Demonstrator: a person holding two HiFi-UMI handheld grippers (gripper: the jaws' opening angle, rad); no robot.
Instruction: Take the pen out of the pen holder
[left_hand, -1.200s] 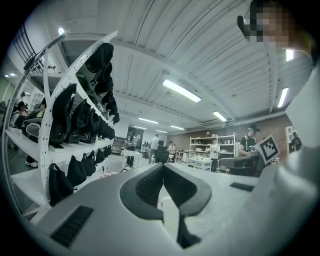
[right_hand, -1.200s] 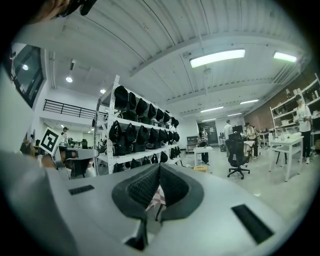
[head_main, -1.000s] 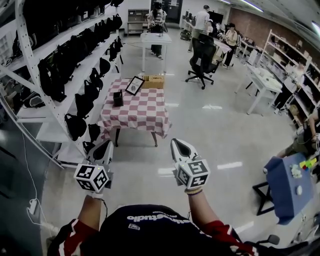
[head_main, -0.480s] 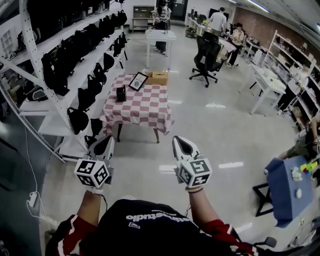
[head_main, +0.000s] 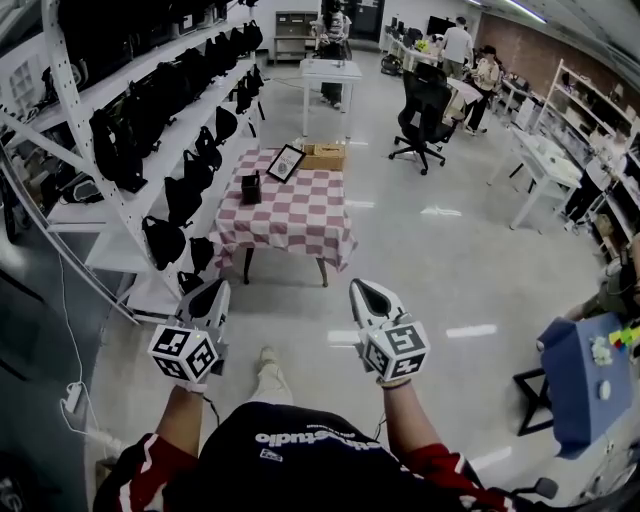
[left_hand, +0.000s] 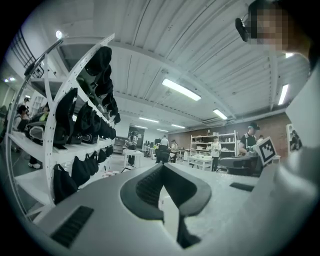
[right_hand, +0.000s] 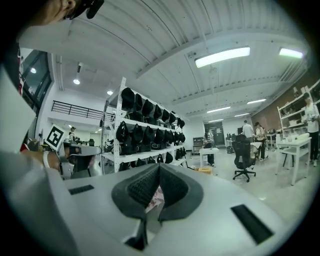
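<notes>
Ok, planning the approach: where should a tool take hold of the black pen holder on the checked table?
Probably across its side walls, coming from the near side: the pen holder stands upright by the table's left edge, and the picture frame sits close behind it. Its finer shape is too small to tell.

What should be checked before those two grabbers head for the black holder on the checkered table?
1. Pen holder found: ok, it stands near the left edge of the checkered table.
2. Pen showing in it: cannot tell, too small.
3. Holder within reach: not ok, the table stands well ahead across the floor.
4. Left gripper empty: ok, jaws together with nothing between.
5. Right gripper empty: ok, likewise shut.
6. Room around the holder: ok, the picture frame and cardboard box sit apart from it.
</notes>
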